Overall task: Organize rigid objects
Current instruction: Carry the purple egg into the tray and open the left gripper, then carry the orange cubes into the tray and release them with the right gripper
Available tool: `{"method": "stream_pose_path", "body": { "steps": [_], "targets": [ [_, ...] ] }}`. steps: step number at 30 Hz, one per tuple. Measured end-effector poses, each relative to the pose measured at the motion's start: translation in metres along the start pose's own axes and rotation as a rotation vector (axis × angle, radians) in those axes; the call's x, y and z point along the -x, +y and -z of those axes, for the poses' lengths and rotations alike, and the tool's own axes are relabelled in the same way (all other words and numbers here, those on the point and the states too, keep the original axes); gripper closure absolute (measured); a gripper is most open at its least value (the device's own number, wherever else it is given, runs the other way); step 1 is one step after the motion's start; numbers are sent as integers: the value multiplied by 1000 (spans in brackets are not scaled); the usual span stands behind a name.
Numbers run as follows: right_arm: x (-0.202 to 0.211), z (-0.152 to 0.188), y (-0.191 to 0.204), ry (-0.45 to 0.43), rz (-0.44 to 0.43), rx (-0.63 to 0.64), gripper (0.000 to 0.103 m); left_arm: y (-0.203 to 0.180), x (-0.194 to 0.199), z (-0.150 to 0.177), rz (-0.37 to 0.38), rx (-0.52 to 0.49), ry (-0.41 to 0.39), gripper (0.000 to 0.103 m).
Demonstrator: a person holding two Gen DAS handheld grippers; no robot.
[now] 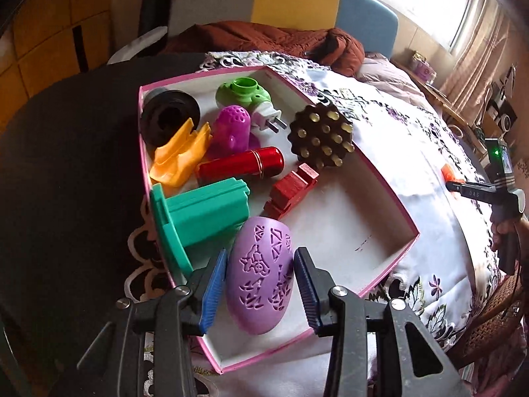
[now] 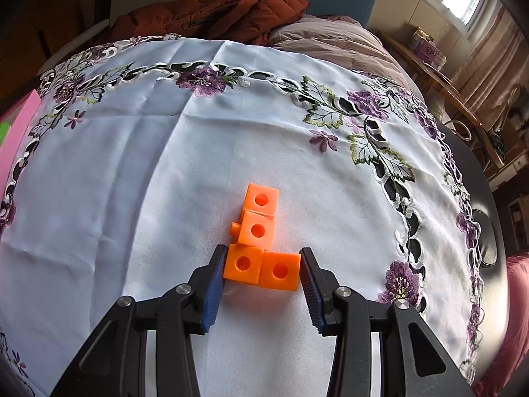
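A pink-rimmed white box (image 1: 380,185) holds several rigid objects: a black spool (image 1: 168,115), a green plug-in holder (image 1: 243,94), a red cylinder (image 1: 243,165), a teal piece (image 1: 201,215), a red wooden block (image 1: 291,190). A purple perforated egg (image 1: 261,274) lies in the box between my left gripper's (image 1: 261,264) pads; the left pad touches it, and a small gap shows at the right pad. In the right wrist view, orange linked cubes (image 2: 261,244) lie on the white tablecloth (image 2: 132,198). My right gripper (image 2: 263,266) straddles the two nearest cubes, pads touching or nearly touching them.
A brown studded massager (image 1: 322,135) leans on the box's far rim. An orange scoop (image 1: 182,157) and a magenta perforated toy (image 1: 231,129) lie in the box. A brown jacket (image 2: 211,16) lies beyond the table. The right gripper shows in the left wrist view (image 1: 476,192).
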State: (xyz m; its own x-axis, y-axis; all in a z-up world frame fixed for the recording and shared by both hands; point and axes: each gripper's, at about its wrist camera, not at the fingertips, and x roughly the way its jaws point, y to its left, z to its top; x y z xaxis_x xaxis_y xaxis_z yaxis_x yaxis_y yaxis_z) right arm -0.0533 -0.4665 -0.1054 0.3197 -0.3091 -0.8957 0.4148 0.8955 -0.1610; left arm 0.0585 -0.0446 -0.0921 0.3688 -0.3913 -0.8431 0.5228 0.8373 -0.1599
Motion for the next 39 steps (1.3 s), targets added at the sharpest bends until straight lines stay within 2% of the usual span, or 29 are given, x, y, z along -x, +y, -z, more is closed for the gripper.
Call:
{"method": "stream_pose_path", "body": {
  "steps": [10,16,23,34,39],
  "targets": [
    [0,-1,2,-3,12,13,59,-5,23,0,6,61,-46,61],
    [2,0,5,-7,26,26,60,-8,47,-1,-80,91,-119,61],
    [3,0,5,-5,23,18,60,6,69,-3,-206,184,-190,61],
    [6,-2,5,22,21,6,60,43,82,7,-266,326,-206,61],
    [28,-6,17,-34,-5,1,60,56,87,14,-301,359,-216,61]
  ]
}}
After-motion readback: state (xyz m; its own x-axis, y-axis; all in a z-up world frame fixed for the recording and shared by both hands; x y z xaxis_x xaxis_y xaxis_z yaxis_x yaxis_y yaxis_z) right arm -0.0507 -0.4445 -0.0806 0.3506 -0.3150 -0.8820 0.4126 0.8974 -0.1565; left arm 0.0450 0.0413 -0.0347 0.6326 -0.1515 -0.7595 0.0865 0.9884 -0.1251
